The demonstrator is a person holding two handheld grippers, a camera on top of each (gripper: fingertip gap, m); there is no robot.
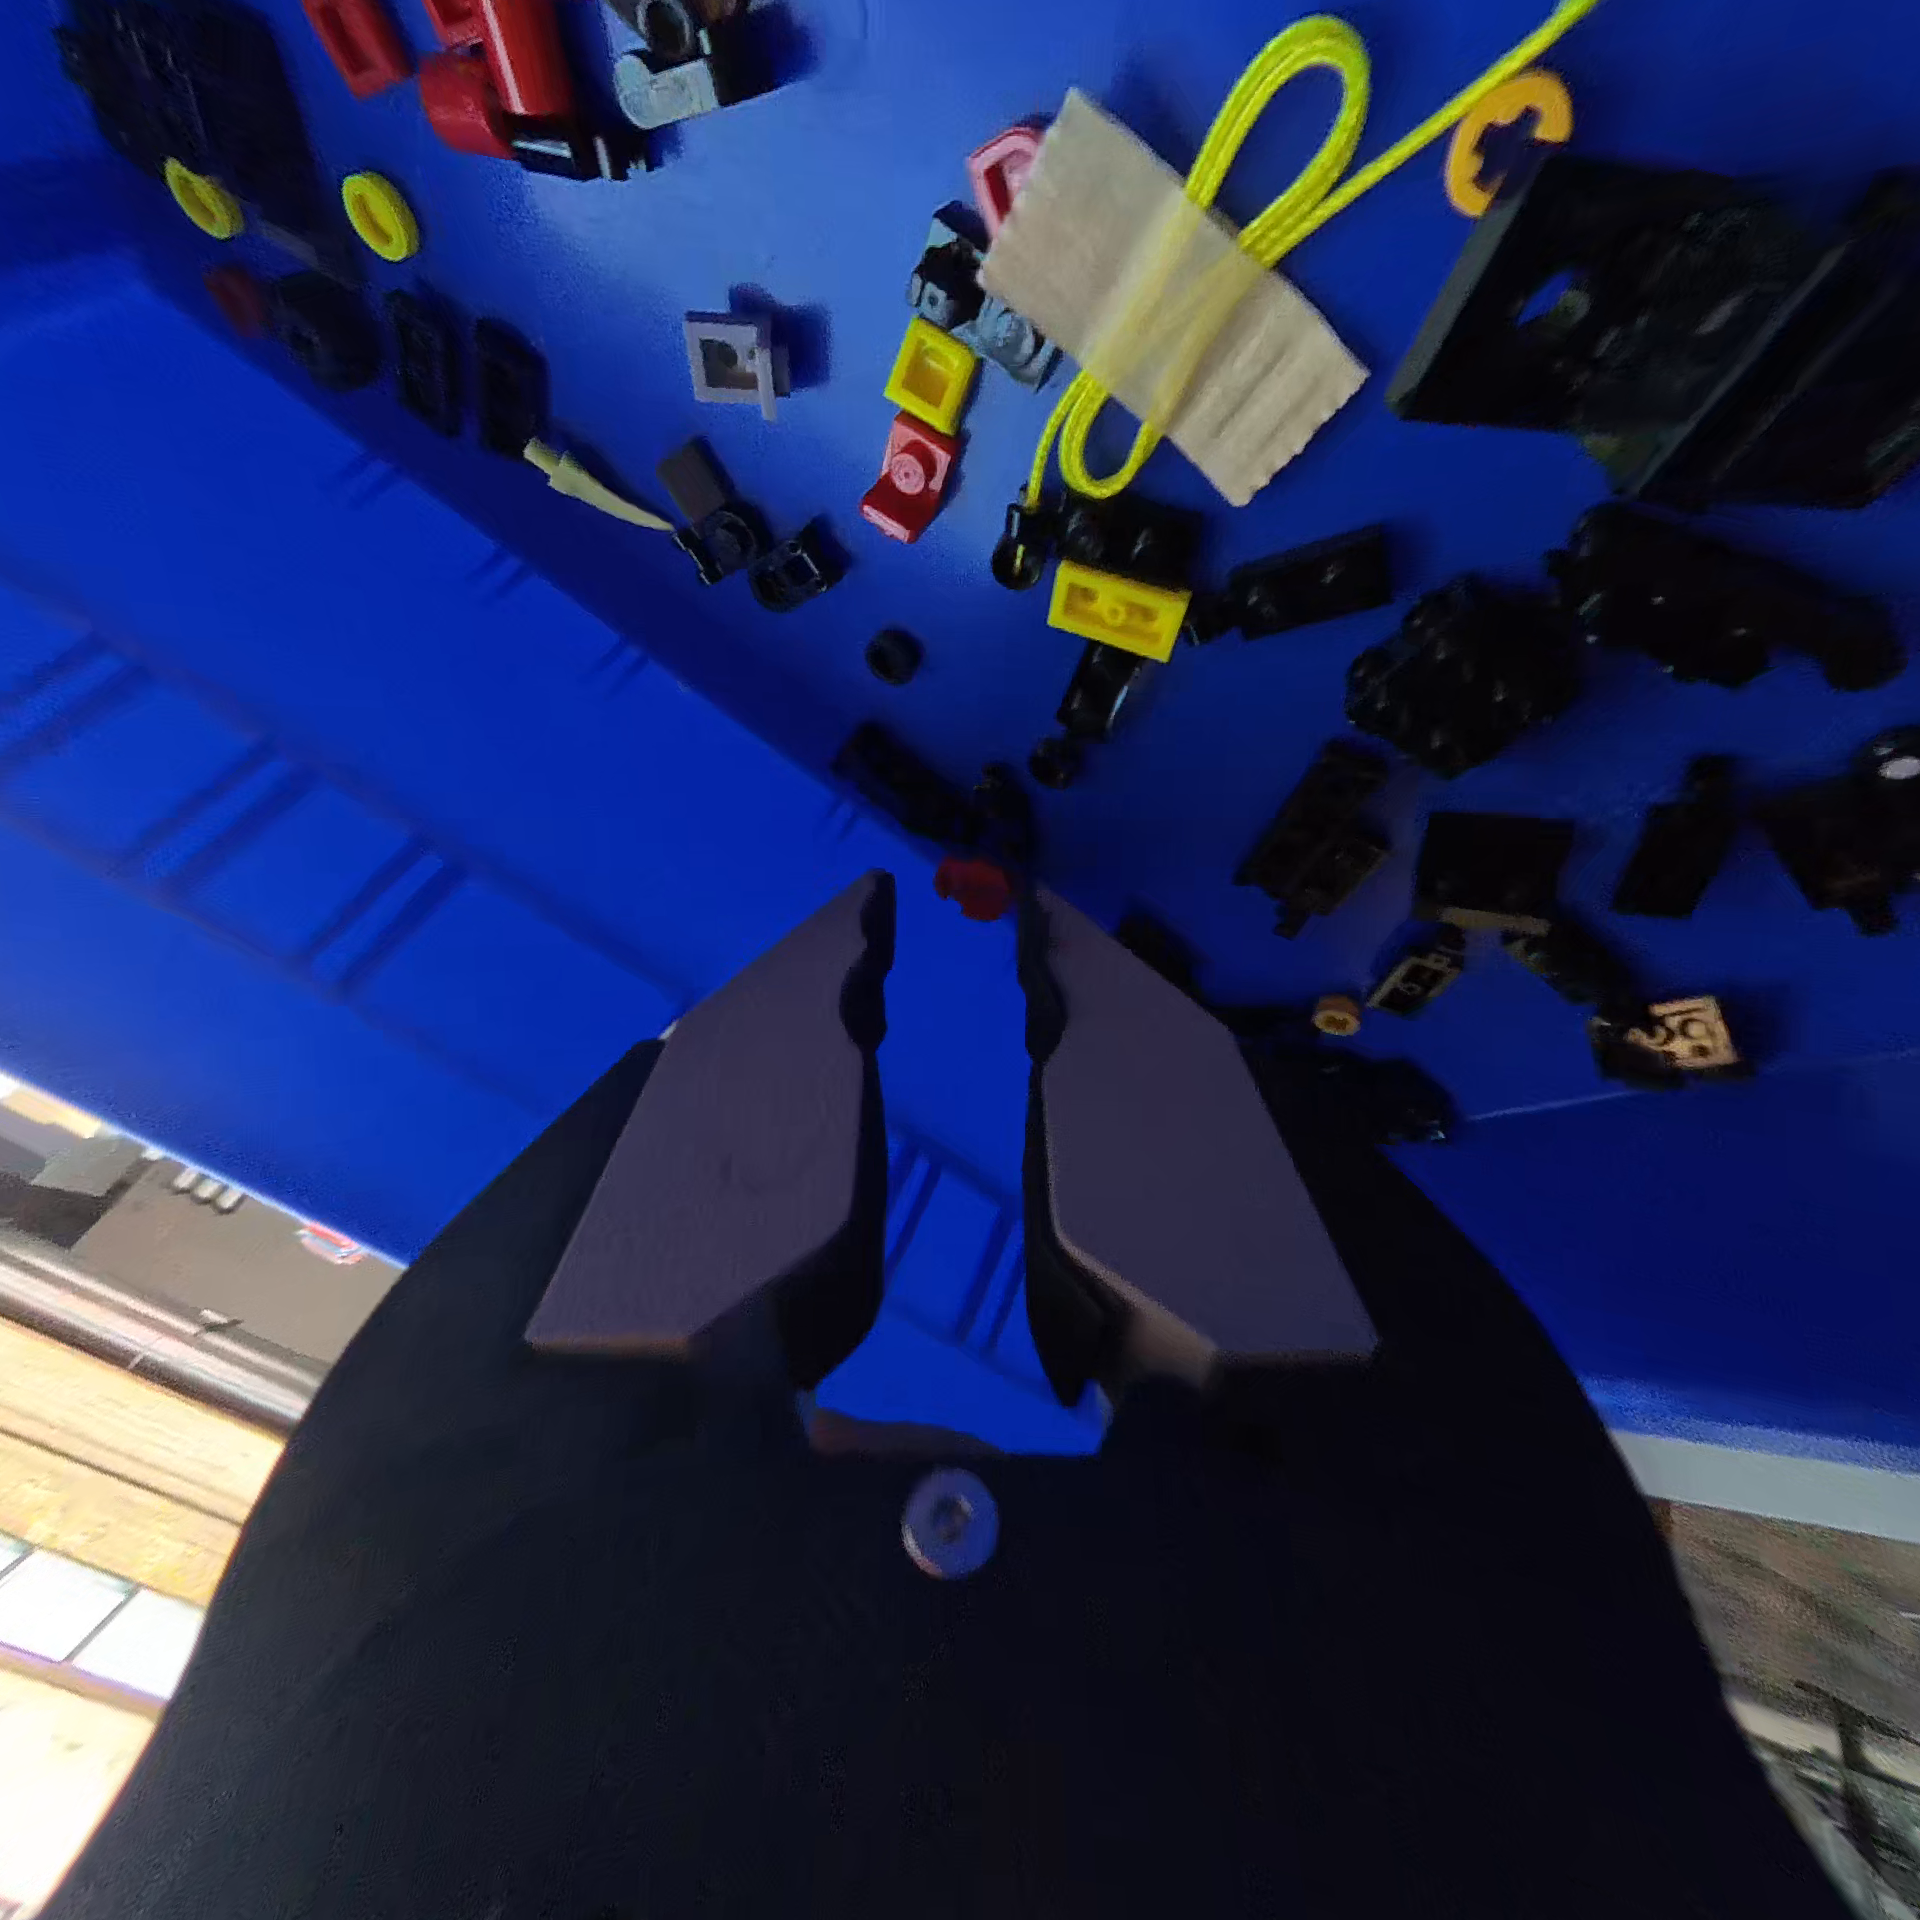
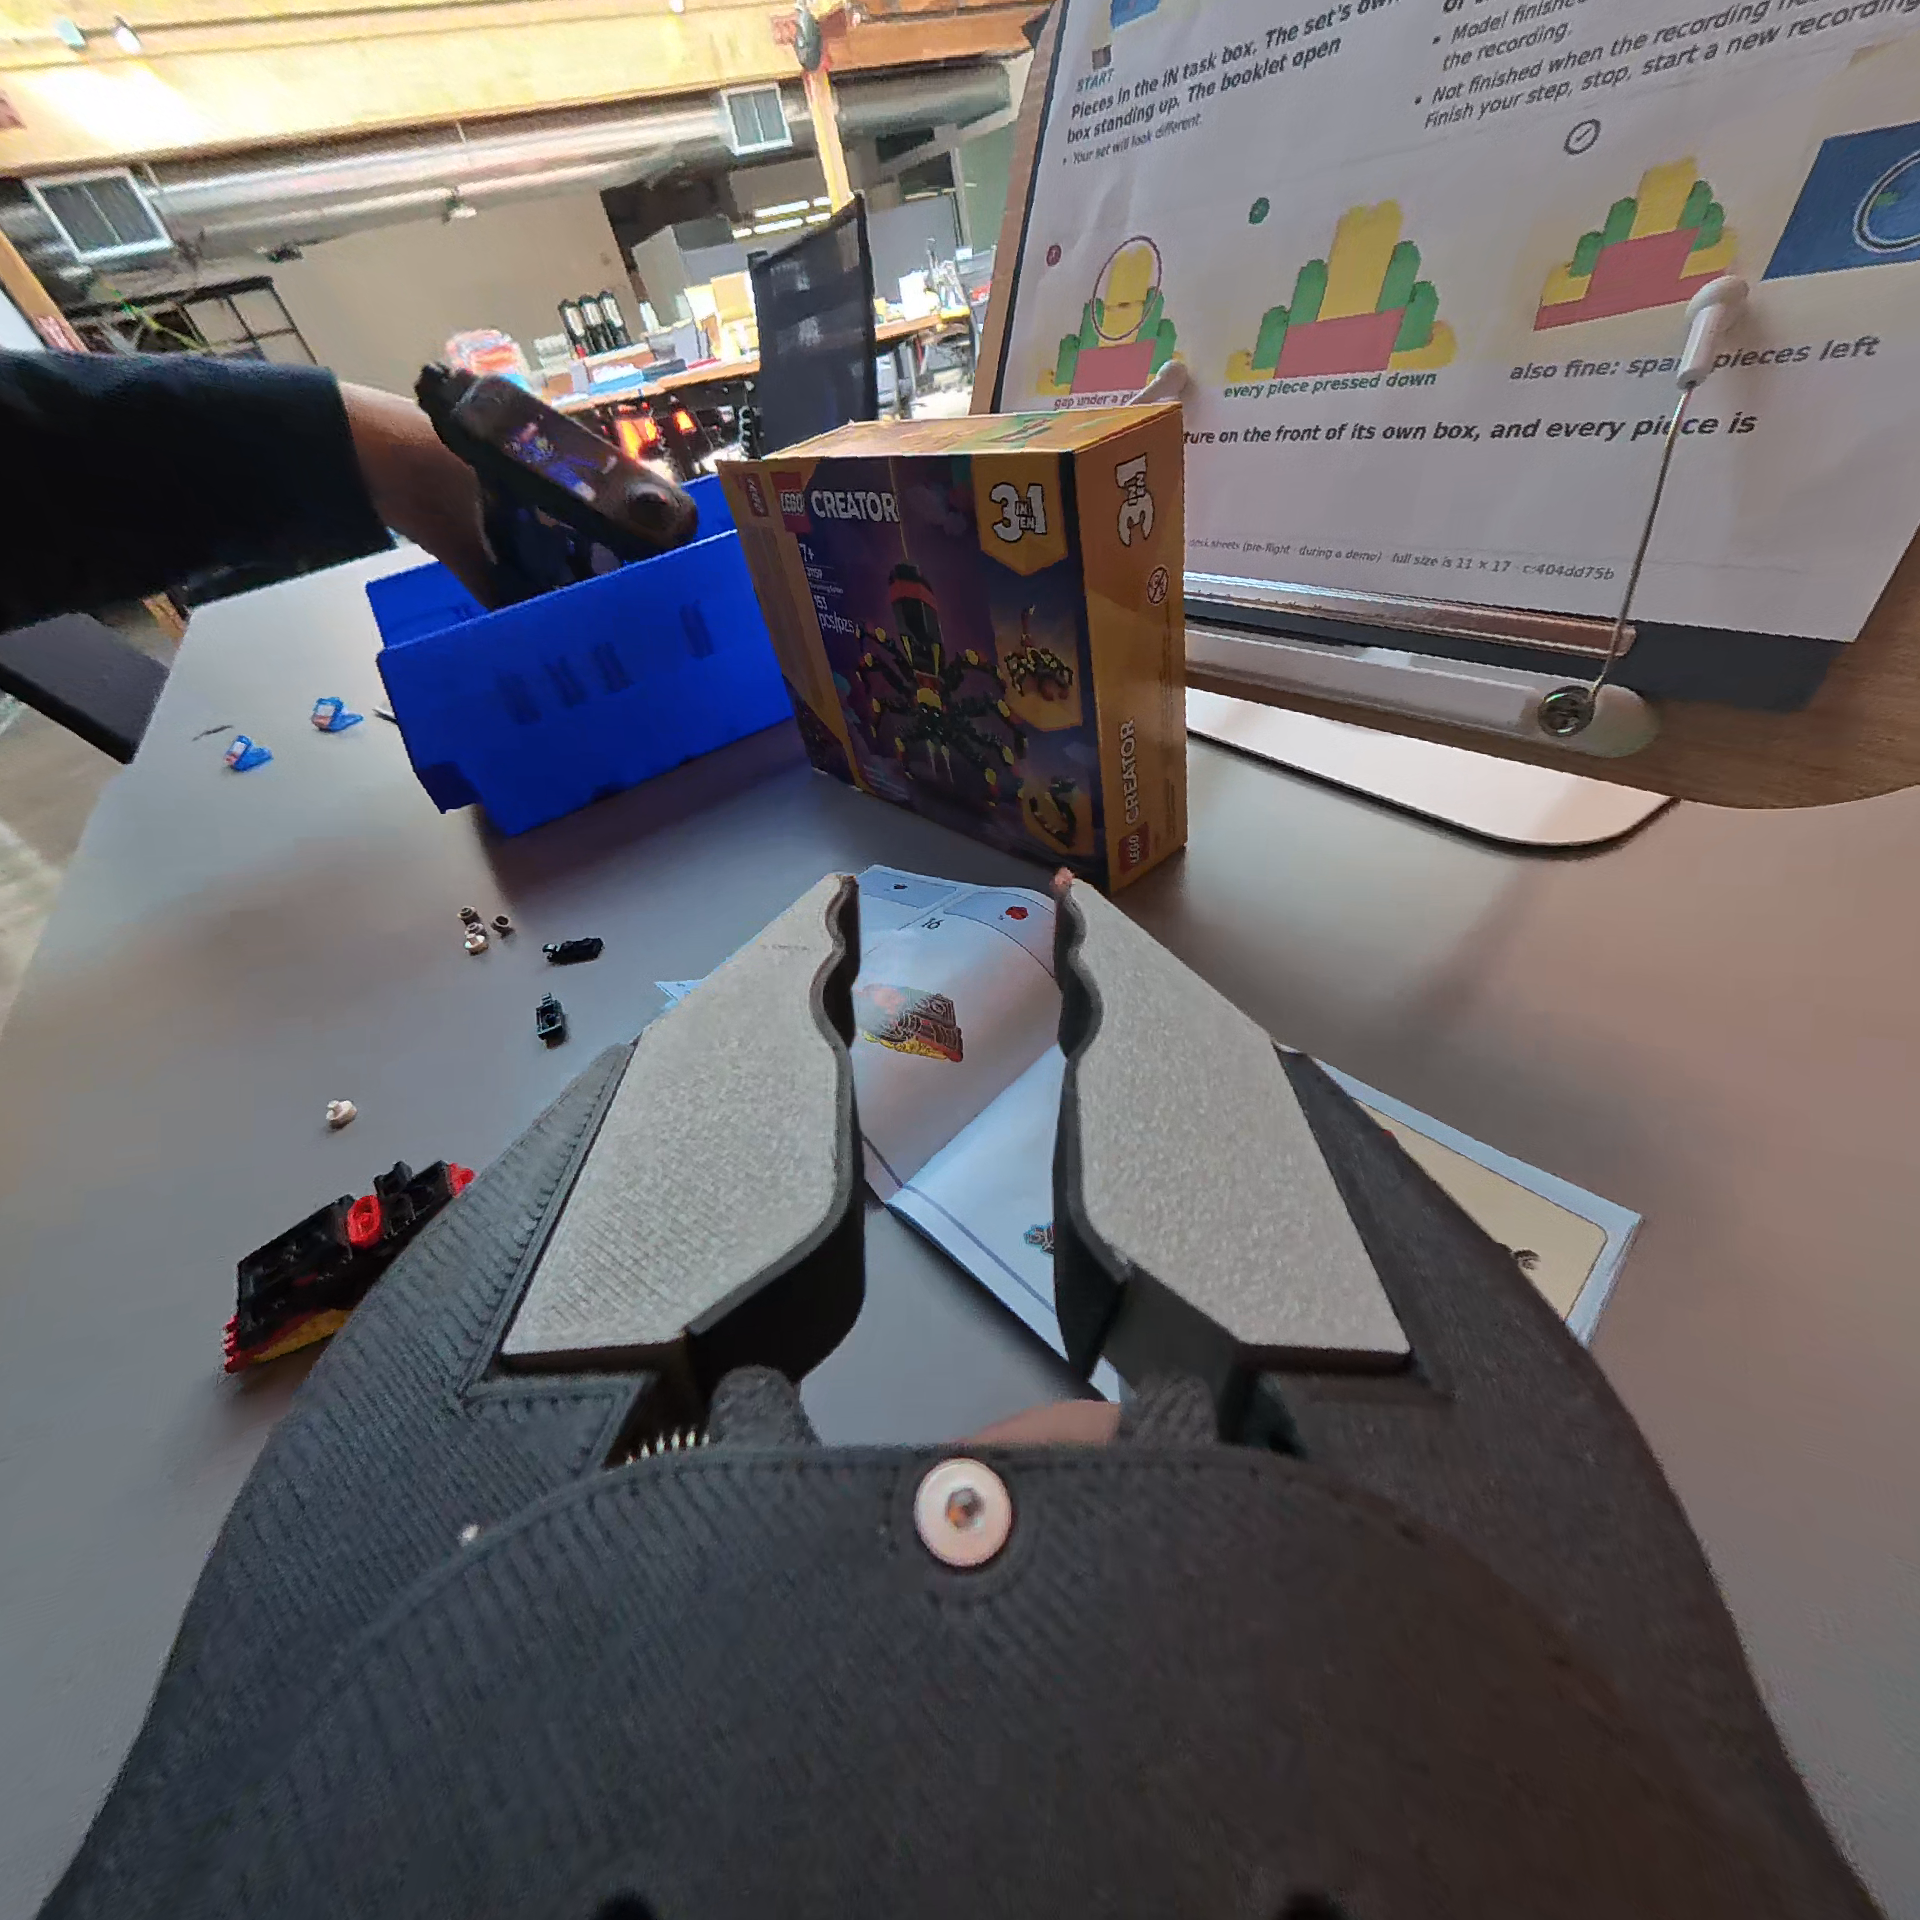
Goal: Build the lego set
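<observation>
Inside the blue bin (image 1: 582, 665), left gripper (image 1: 956, 914) parted, empty, poised at a small red piece (image 1: 971, 888) – likely next. Right gripper (image 2: 956, 904) parted, empty above the booklet (image 2: 956, 1039); partial build (image 2: 332, 1257) on tabletop (image 2: 1558, 987).

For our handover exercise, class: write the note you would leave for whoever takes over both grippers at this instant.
Left gripper: open, empty, inside the blue plastic bin, tips near a small red round piece among loose black, yellow and red bricks.
Right gripper: open, empty, above the open paper instruction booklet on the grey table.
Done: a small black-and-red brick assembly lies on the table beside the right gripper.
Left: most pieces remain unbuilt in the bin.
</observation>
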